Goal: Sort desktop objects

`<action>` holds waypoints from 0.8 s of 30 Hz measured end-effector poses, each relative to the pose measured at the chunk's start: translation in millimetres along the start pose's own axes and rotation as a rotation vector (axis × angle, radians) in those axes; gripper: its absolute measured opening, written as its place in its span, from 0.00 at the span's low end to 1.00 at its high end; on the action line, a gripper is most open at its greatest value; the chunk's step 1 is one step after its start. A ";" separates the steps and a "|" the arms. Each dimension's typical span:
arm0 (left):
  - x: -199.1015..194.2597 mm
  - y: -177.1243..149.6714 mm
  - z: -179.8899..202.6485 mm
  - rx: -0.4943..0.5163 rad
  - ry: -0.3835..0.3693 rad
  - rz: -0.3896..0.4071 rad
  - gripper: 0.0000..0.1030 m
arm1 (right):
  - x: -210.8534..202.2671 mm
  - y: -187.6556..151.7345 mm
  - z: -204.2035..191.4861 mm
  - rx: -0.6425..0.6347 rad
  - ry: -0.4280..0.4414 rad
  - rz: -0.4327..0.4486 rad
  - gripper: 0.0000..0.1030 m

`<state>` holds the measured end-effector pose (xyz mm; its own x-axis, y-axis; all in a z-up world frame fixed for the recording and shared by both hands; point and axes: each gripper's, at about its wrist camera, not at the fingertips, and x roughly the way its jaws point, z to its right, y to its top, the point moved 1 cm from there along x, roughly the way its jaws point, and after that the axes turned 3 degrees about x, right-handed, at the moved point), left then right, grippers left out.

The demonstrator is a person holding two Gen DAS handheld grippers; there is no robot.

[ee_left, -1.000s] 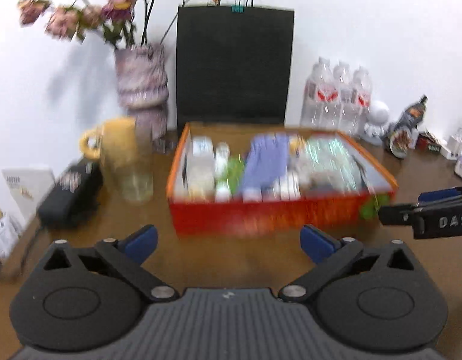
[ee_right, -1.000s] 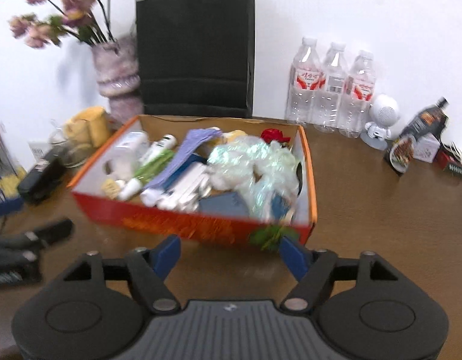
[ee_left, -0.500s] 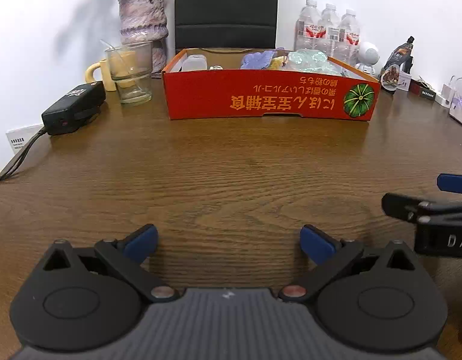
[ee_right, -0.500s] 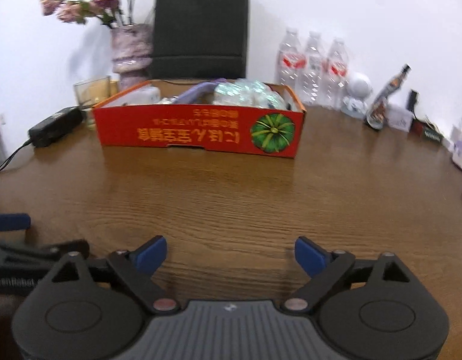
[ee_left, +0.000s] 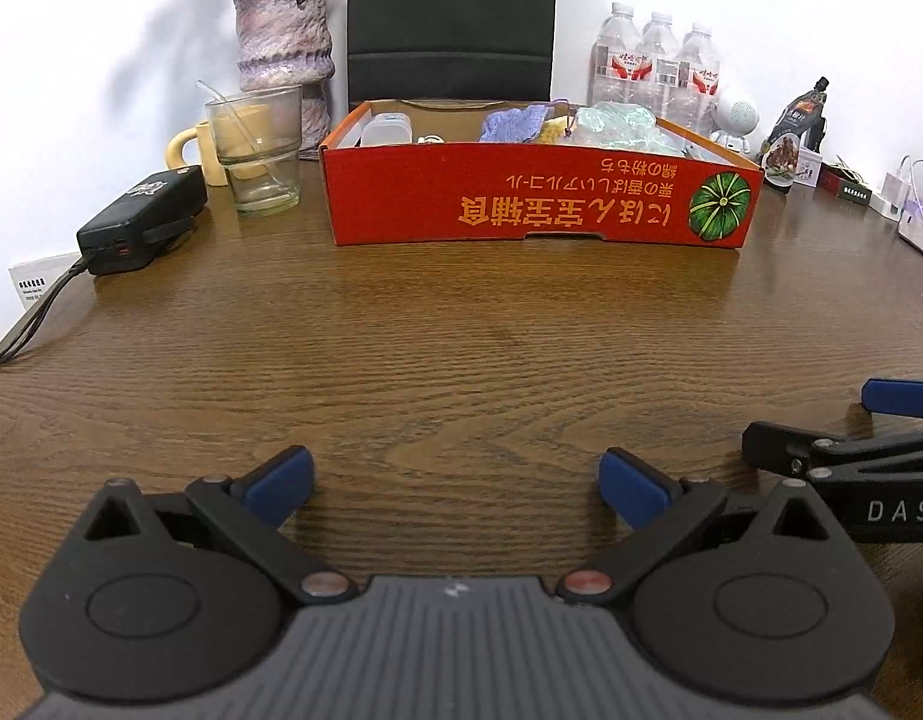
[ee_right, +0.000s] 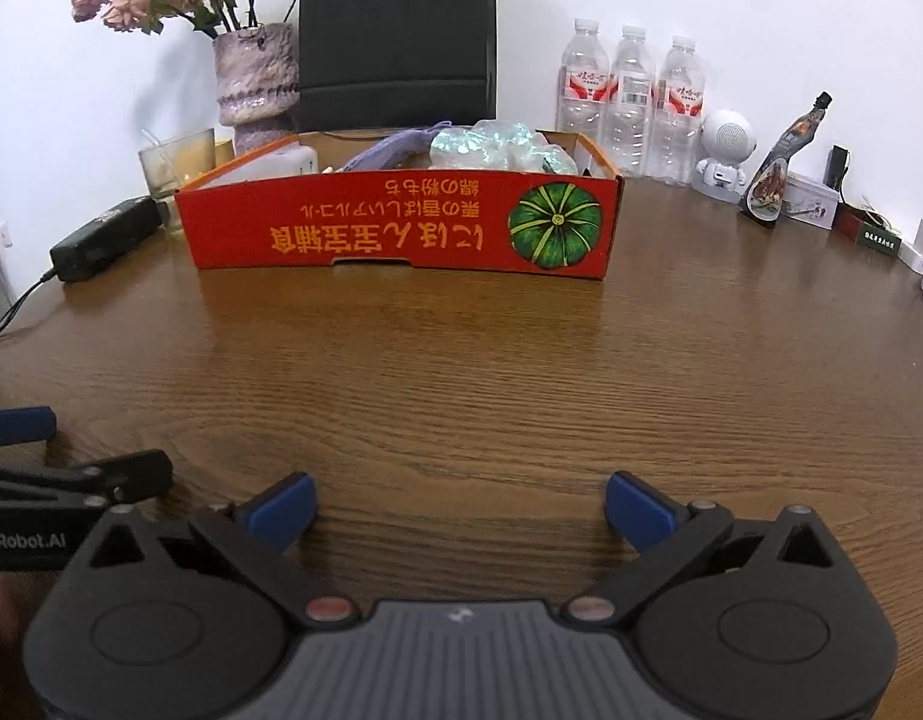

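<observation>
Red cardboard box (ee_left: 539, 198) with the green pumpkin print sits at the far side of the wooden bench (ee_left: 461, 348), stuffed with sorted stuff: a white plastic container (ee_left: 388, 129), a purple cloth (ee_left: 515, 121) and a crinkly iridescent bag (ee_left: 617, 123). Both grippers hover low over bare wood, well apart from the box. Left gripper (ee_left: 455, 483) has its fingers spread wide and holds nothing; same deal with the right gripper (ee_right: 458, 507), released and empty. Left of the box there's a glass cup (ee_left: 254, 147) and a black power brick (ee_left: 140, 219); three water bottles (ee_right: 629, 102) stand behind it.
</observation>
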<state>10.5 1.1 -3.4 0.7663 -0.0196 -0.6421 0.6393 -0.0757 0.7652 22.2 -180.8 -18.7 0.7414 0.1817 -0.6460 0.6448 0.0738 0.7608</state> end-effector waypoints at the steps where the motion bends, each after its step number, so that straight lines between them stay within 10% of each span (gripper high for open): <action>1: 0.1 0.0 0.1 -0.001 0.000 0.000 1.00 | -0.3 -0.2 -0.4 -0.001 0.000 0.000 1.00; 24: 1.5 0.9 0.3 -0.001 -0.007 -0.001 1.00 | -0.9 0.6 -2.1 -0.003 0.000 -0.002 1.00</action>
<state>12.2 0.7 -3.7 0.7654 -0.0265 -0.6430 0.6399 -0.0751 0.7648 21.5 -178.8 -17.5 0.7403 0.1817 -0.6473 0.6455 0.0771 0.7599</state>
